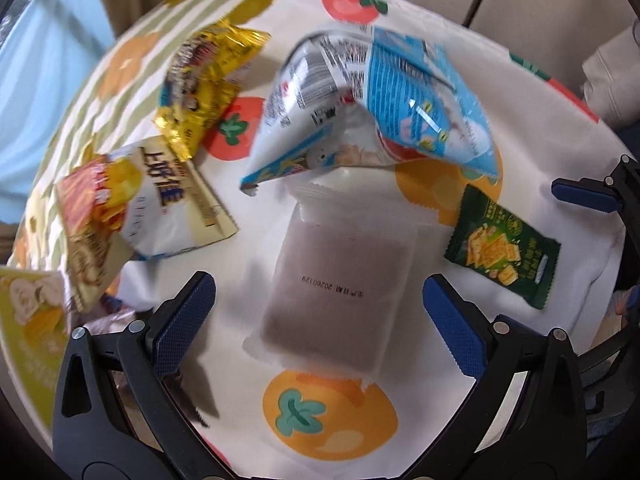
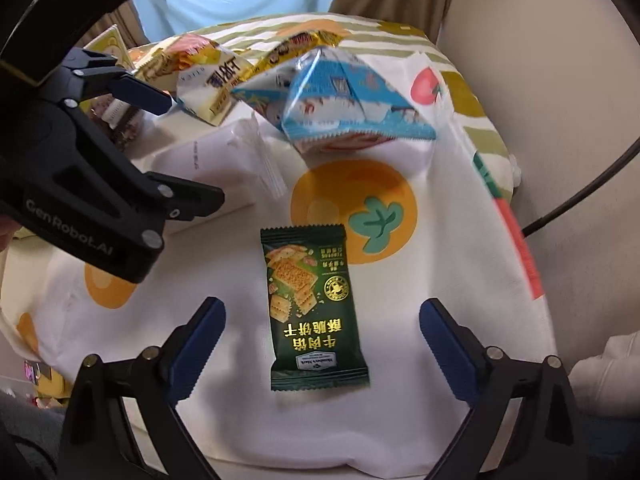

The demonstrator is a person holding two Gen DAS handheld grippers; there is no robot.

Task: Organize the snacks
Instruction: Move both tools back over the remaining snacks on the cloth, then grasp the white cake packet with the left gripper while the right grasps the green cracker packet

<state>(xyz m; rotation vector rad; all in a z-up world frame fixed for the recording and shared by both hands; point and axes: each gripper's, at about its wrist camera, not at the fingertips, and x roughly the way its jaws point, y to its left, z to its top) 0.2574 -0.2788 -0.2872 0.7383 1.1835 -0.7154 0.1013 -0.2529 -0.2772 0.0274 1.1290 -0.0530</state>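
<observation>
While snacks lie scattered on the tablecloth [image 2: 400, 420], nothing looks sorted yet: the left gripper [image 1: 320, 320] gapes empty over the white packet [image 1: 340, 276], and the right gripper [image 2: 322, 344], wide and empty, straddles the green cracker packet [image 2: 314, 312] at lower centre.

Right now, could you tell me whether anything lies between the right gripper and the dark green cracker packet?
Nothing visible does. The right gripper is open, and the green cracker packet lies flat on the tablecloth between its fingers, apart from the other snacks. The left gripper is off to the side, over the white packet.
</observation>
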